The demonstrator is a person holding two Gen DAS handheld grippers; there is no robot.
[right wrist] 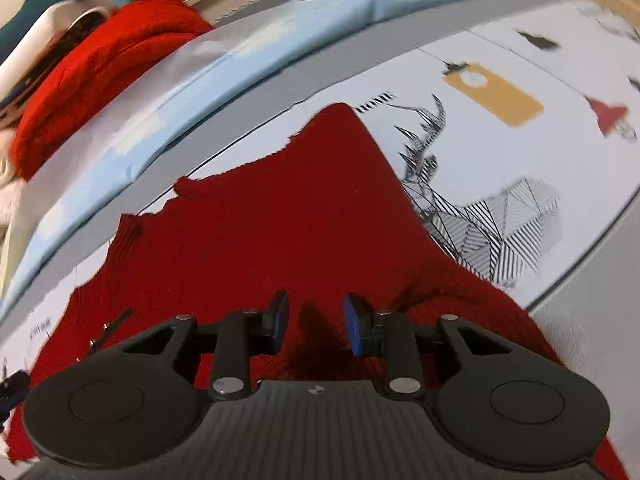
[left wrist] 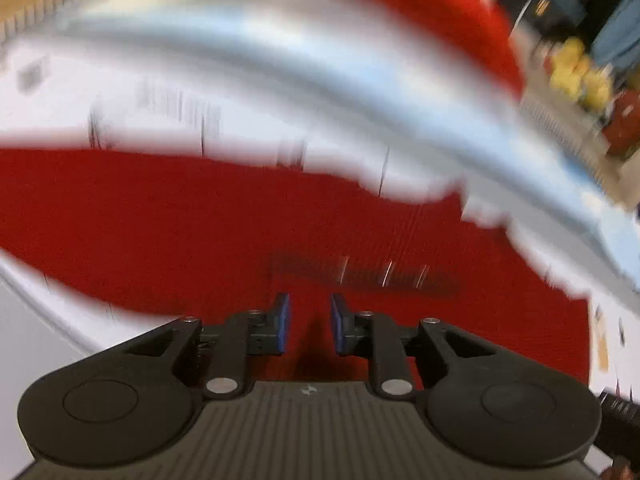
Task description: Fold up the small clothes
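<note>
Red knit garment (right wrist: pixel 288 216) lies spread on the printed sheet (right wrist: pixel 500 152) covering the bench, right under both claws. Right claw (right wrist: pixel 316 322) has its jaws apart, empty, low over the knit. Left claw (left wrist: pixel 310 322) likewise parted and empty; its view is badly motion-blurred. Looks like an early step, before any grasp. Next: each claw needs an edge to pinch for the fold.
</note>
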